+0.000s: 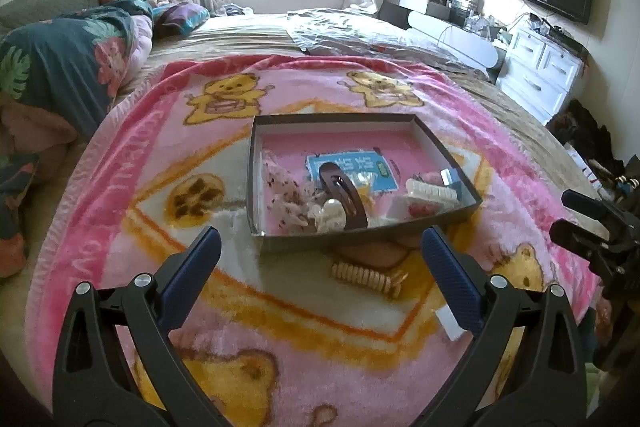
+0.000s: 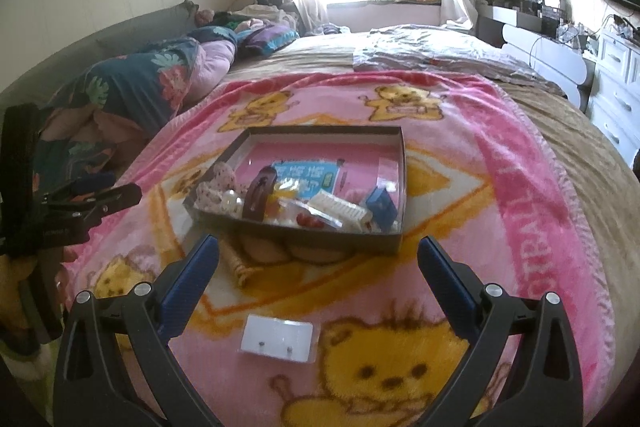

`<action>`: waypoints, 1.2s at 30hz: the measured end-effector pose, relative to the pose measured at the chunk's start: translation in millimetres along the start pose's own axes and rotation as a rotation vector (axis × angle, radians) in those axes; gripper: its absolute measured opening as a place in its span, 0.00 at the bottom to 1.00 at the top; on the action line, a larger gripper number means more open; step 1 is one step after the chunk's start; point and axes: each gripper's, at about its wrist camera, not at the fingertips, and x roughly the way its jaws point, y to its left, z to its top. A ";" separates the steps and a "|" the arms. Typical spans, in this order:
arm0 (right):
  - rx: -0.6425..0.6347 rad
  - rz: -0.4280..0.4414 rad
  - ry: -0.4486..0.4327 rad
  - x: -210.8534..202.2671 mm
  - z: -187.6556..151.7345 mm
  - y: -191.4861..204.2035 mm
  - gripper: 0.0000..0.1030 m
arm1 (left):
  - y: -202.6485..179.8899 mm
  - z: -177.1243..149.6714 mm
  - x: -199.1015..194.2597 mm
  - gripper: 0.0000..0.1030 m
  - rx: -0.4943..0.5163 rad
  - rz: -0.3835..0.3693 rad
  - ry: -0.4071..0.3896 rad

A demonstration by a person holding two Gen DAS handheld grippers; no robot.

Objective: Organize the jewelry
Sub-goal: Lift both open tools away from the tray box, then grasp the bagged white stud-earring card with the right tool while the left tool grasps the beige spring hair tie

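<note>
Jewelry is mostly gathered in the shallow dark box (image 1: 448,151), which sits on the pink bear blanket (image 1: 132,195) spread over the bed. Inside I see a brown oval hair clip (image 1: 344,199), a white claw clip (image 1: 430,191), a speckled fabric piece (image 1: 286,195), a small blue box (image 2: 382,205) and a blue printed card (image 1: 378,165) lying flat on the pink lining.

Two items lie outside the box. A beige coiled hair tie (image 1: 366,277) rests on the blanket just beside the box's near wall. A white earring card (image 2: 278,343) with two small studs lies nearer to me, between the fingers of my right hand-held gripper (image 2: 318,259) in its wrist view.

Left hand-held gripper (image 1: 322,253): fingers spread apart, holding nothing, hovering over the coiled tie. Right: fingers also apart, empty, aimed over the earring card.

Judgement: each gripper is lined up on one stray piece, so both strays are probably the remaining work. The card lies flat on soft pile, so pinching its edge may be awkward; the blanket could bunch between the pads.
</note>
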 end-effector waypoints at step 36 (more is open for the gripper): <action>-0.001 -0.007 0.287 97.9 -84.8 35.7 0.96 | 0.1 -63.3 57.5 0.91 0.048 0.008 0.177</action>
